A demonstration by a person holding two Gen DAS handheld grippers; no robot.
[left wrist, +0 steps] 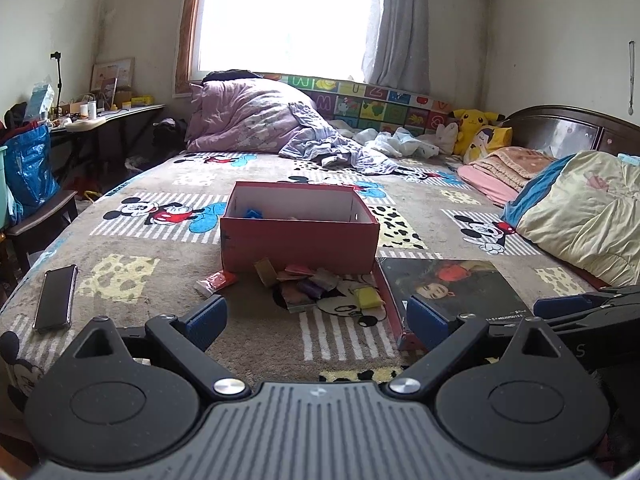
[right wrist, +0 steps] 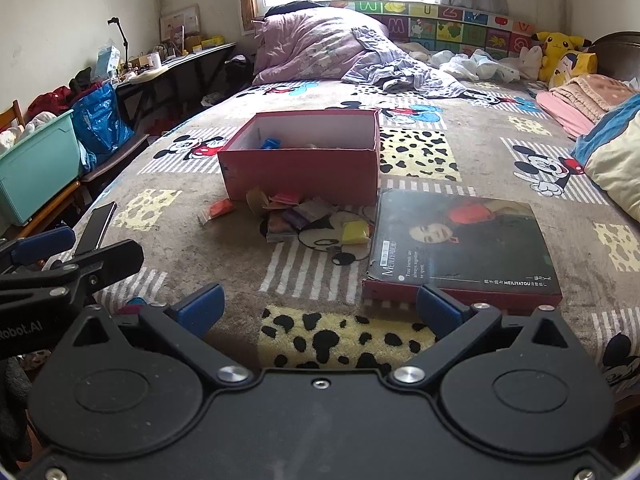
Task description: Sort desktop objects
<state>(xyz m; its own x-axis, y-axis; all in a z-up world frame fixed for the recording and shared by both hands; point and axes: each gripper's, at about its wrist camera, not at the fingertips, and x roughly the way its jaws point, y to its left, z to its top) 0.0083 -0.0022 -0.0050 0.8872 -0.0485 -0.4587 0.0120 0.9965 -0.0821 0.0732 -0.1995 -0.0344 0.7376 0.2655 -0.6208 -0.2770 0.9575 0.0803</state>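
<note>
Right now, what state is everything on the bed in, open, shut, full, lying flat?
Red box: open, a blue item inside.
Box lid: off, flat beside the box.
Small packets: loose in front of the box.
Phone: flat, screen dark.
Left gripper: open, holding nothing.
Right gripper: open, holding nothing.

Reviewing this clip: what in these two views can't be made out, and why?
- Contents of the red box: both views, its front wall hides all but a blue piece.
- Small packets in front of the box: overlapping, too small to count or identify.
- Phone: right view, partly behind the left hand-held gripper.
- Desk clutter: too small in both views.
- Lid: near edge behind a finger of the right hand-held gripper.
</note>
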